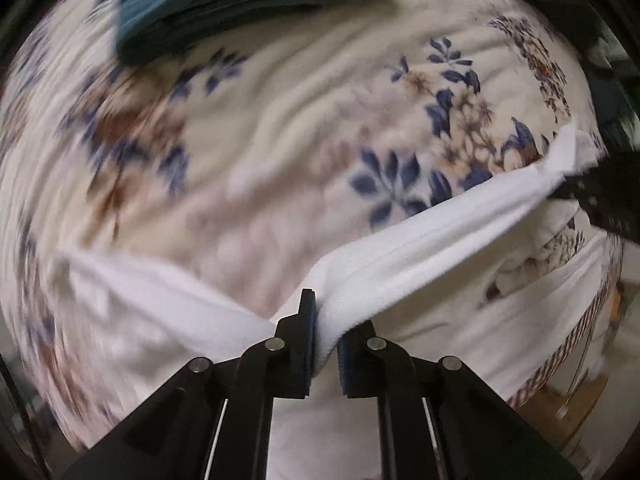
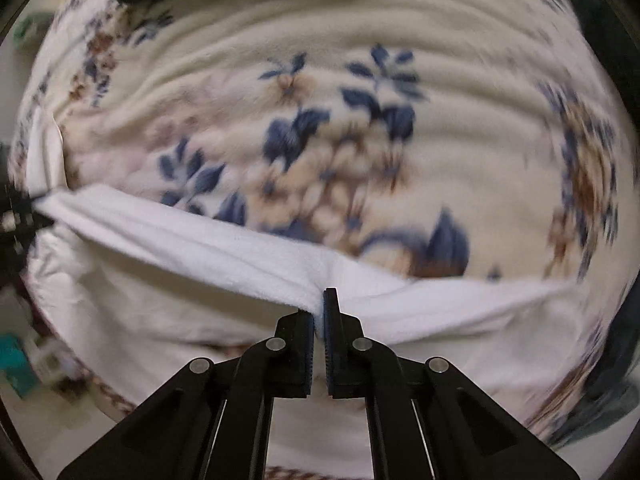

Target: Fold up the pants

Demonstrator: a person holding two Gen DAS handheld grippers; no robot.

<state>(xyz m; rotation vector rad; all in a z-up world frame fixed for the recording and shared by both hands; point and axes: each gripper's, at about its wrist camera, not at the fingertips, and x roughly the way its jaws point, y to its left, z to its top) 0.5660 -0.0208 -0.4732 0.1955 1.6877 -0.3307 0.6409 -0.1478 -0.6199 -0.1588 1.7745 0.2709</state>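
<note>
You're gripping white pants (image 1: 420,256) edge in both clenched grippers, left gripper (image 1: 326,344) and right gripper (image 2: 319,320), above floral bed (image 1: 304,128). Keep edge taut, hands level while lifting.

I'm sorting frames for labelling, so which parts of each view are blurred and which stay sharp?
Left wrist view: floral blanket and blue folded cloth smear, worst at left; left gripper and pinched white pants stay crisp. Right wrist view: milder blur over the flowers; right gripper is sharp. Both bulge, fisheye.
</note>
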